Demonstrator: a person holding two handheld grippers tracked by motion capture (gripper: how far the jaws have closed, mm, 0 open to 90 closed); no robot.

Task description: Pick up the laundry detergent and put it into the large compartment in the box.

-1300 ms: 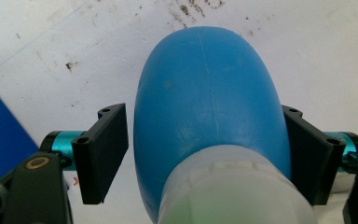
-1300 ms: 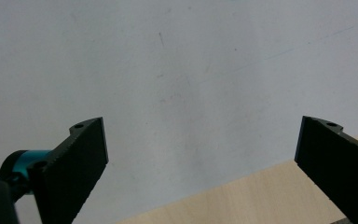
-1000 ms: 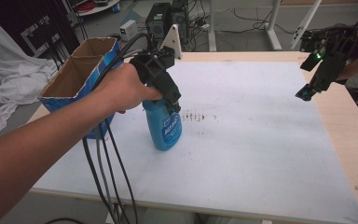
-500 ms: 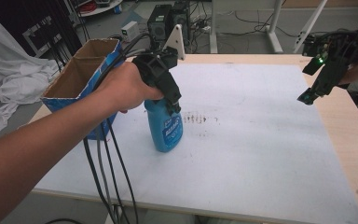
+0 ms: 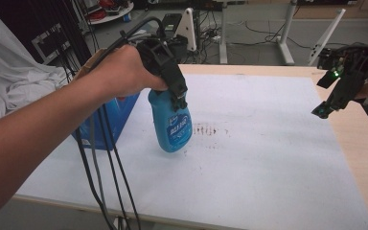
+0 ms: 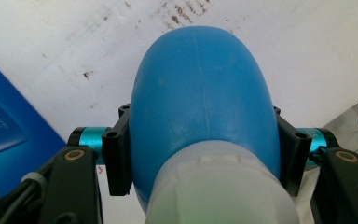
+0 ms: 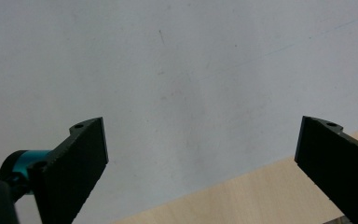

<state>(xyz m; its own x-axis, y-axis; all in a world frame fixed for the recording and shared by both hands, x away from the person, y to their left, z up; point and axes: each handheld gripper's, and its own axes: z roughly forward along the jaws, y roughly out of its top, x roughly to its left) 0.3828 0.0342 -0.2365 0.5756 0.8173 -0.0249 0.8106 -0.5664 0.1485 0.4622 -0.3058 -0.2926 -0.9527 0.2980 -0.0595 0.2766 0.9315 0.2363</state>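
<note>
While the blue bottle (image 5: 172, 125) is held tilted above the white sheet (image 5: 268, 158), beside a blue box (image 5: 110, 120) and near brown stains (image 5: 206, 129), it is clamped by the left gripper (image 5: 175, 88) (jaws on its shoulders). The right gripper (image 5: 333, 98) is held with jaws wide apart over the table edge (image 5: 359, 139).

Left gripper (image 5: 175, 91): black, angular body, blocky frame on top, and a bundle of black and grey cables (image 5: 100, 158) trailing off it. The forearm (image 5: 33, 143) behind it is bare, no sleeve. Up close its jaws are flat black plates with small screw holes at the corners, riding on turquoise metal sleeves, brass-coloured screws on the black arms. Right gripper (image 5: 327, 106): same black build, with a small green light (image 5: 334, 73) glowing on its body.
</note>
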